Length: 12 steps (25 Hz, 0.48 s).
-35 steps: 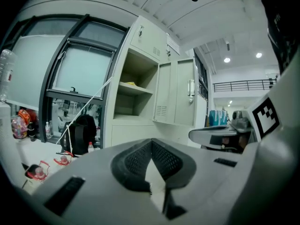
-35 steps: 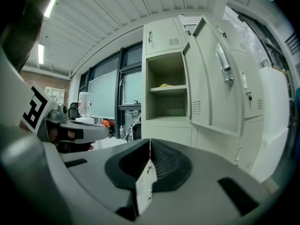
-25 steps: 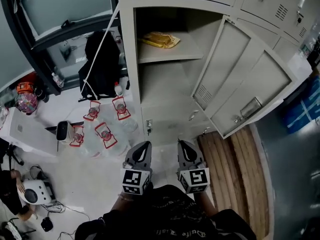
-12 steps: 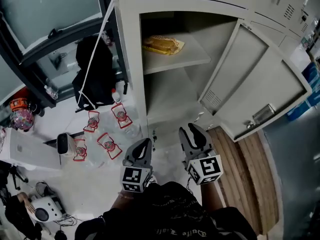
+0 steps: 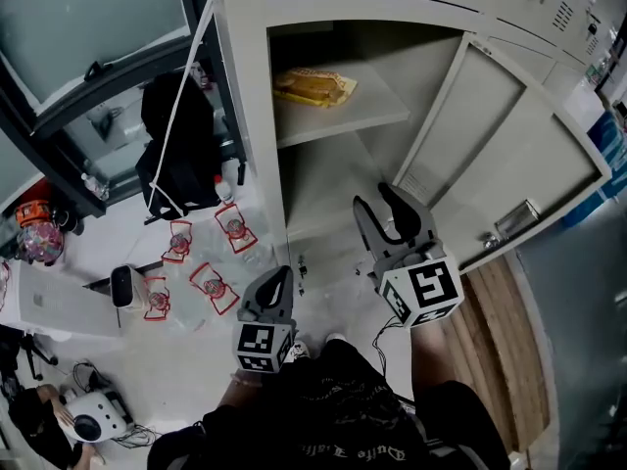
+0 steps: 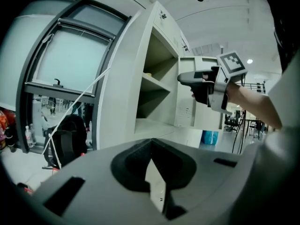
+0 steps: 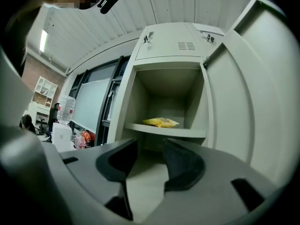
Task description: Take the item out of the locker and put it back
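A yellow packet (image 5: 313, 85) (image 7: 161, 122) lies on the upper shelf (image 5: 377, 111) of the open grey locker (image 5: 250, 125). My right gripper (image 5: 385, 213) (image 7: 151, 162) is raised in front of the lower compartment, below the packet; its jaws are opening and nothing is between them. My left gripper (image 5: 274, 289) (image 6: 149, 162) hangs lower, over the floor in front of the locker, with its jaws together and empty. The left gripper view shows the right gripper (image 6: 199, 81) held up at the locker's opening.
The locker door (image 5: 500, 155) stands swung open to the right. Several water bottles with red handles (image 5: 211, 282) stand on the floor at the left, beside a black bag (image 5: 176, 135) and a white device (image 5: 122, 284). Wooden planks (image 5: 500, 341) lie at the right.
My right gripper has risen toward the locker's lower compartment and its jaws have spread apart. The left gripper has stayed low and shut. The view has shifted slightly.
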Available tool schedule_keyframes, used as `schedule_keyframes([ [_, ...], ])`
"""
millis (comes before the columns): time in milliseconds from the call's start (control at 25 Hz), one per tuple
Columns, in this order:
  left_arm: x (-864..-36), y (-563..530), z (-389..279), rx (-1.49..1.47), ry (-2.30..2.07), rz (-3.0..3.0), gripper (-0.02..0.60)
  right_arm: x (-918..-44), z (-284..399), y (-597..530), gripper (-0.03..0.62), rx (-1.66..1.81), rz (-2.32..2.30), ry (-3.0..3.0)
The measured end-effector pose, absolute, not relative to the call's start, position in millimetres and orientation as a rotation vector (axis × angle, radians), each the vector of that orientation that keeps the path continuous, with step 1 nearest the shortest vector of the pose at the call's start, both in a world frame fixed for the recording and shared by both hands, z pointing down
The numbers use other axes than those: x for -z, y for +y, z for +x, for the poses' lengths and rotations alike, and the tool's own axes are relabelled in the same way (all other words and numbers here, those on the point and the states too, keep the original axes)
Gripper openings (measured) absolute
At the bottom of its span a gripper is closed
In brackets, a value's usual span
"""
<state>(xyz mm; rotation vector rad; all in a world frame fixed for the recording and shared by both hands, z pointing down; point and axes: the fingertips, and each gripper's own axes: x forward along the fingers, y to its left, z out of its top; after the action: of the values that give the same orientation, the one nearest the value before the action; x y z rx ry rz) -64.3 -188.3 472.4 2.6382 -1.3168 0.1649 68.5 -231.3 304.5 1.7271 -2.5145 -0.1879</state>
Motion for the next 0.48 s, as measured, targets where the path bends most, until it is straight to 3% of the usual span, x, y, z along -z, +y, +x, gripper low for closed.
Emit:
schedule_keyframes([
  [480,-460,-198,-57,-0.147,-1.433,2.576,0.008,-240,57,-305,0.202,0.323,1.553,-2.471],
])
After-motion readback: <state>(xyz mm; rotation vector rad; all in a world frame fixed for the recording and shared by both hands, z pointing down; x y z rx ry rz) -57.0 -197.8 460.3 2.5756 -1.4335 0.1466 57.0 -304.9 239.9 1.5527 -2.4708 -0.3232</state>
